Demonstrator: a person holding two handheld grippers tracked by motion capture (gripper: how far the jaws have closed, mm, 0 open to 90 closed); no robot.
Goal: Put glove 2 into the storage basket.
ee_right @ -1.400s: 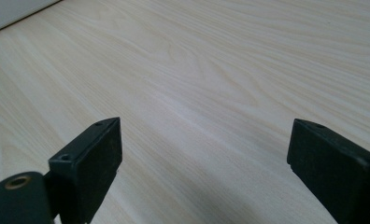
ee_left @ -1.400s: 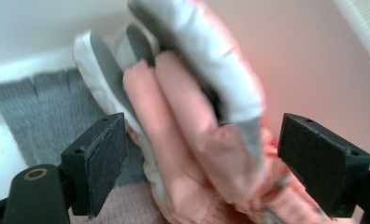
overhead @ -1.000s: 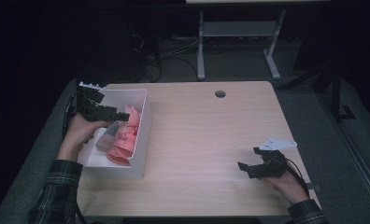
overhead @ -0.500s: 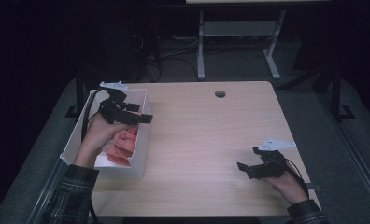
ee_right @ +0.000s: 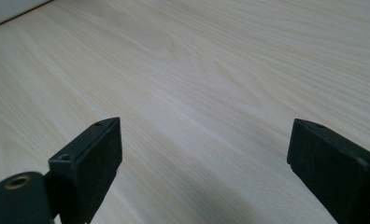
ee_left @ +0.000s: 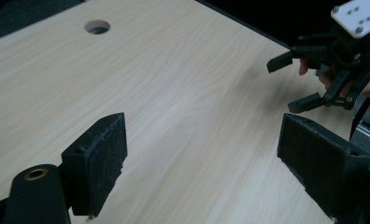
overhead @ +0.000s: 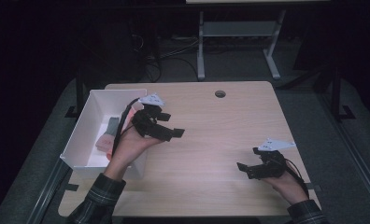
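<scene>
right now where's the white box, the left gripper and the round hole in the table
white box [overhead: 92, 103]: high view, on its far left wall.
left gripper [overhead: 174, 134]: high view, midway between its open jaw tips, over the table right of the box.
round hole [overhead: 220, 94]: high view, on its dark middle near the table's far edge.

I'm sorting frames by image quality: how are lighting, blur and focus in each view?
High view: the table is lit, the surroundings nearly black, and the picture is soft, so what lies in the white box is hard to make out. Left gripper view: its own jaws are soft at close range, the right gripper sharper. Right gripper view: even light on the wood grain, with soft shadows under the jaws.
</scene>
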